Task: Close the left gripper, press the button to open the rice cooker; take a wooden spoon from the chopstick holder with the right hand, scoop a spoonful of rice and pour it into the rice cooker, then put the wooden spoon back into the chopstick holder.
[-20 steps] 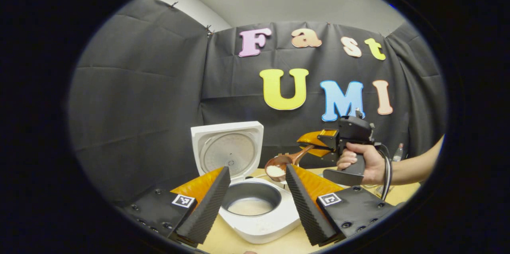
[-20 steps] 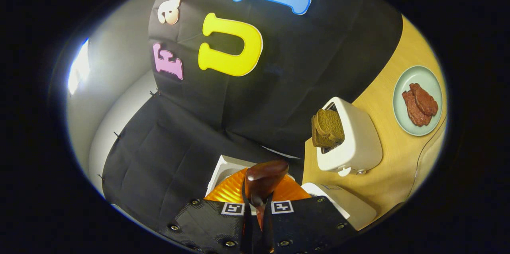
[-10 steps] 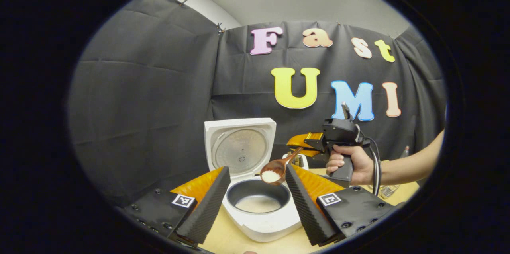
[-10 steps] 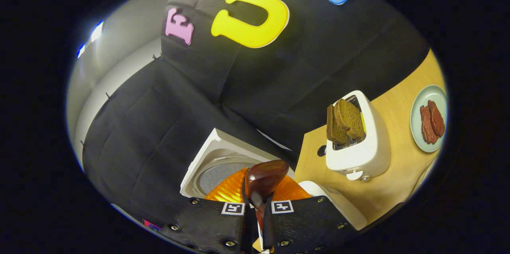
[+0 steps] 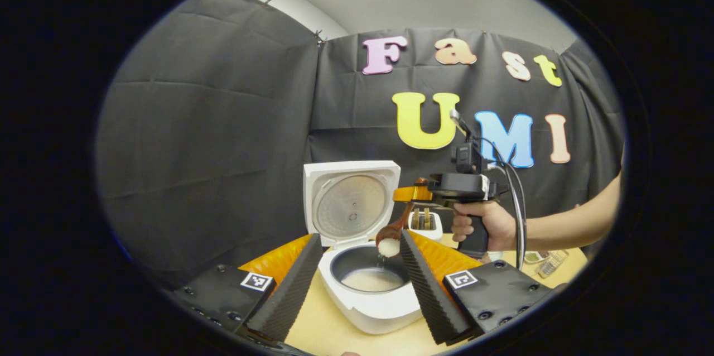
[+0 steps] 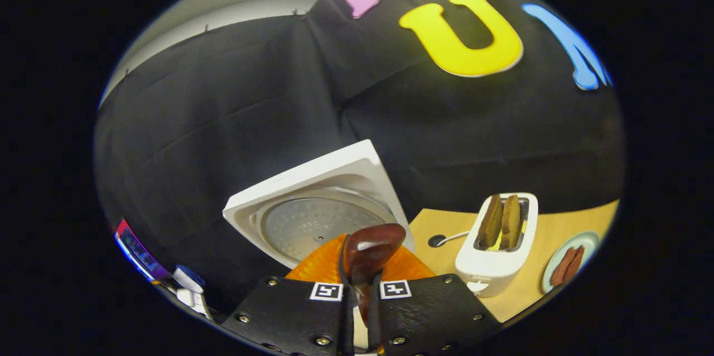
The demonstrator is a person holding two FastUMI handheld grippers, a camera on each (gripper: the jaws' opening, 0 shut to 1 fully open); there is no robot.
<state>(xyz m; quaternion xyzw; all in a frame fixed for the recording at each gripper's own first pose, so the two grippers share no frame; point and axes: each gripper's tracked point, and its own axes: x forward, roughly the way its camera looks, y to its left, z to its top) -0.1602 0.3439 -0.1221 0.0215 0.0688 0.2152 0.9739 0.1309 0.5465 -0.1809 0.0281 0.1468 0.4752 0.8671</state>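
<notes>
**Rice tipped into the open cooker**

The wooden spoon (image 5: 393,231) hung bowl-down over the rice cooker (image 5: 369,283), rice (image 5: 389,246) spilling from its tip into the pot below. The right gripper (image 5: 415,194) had its jaws clamped on the handle and was rolled over, apparently to empty the bowl. The lid (image 5: 350,202) stood upright behind the pot, clear of the pour. The left gripper (image 5: 357,283) hovered in front with jaws spread apart, holding nothing. Behind, on the tabletop (image 6: 538,283), stood a toaster (image 6: 496,258) holding 2 slices of bread.
</notes>
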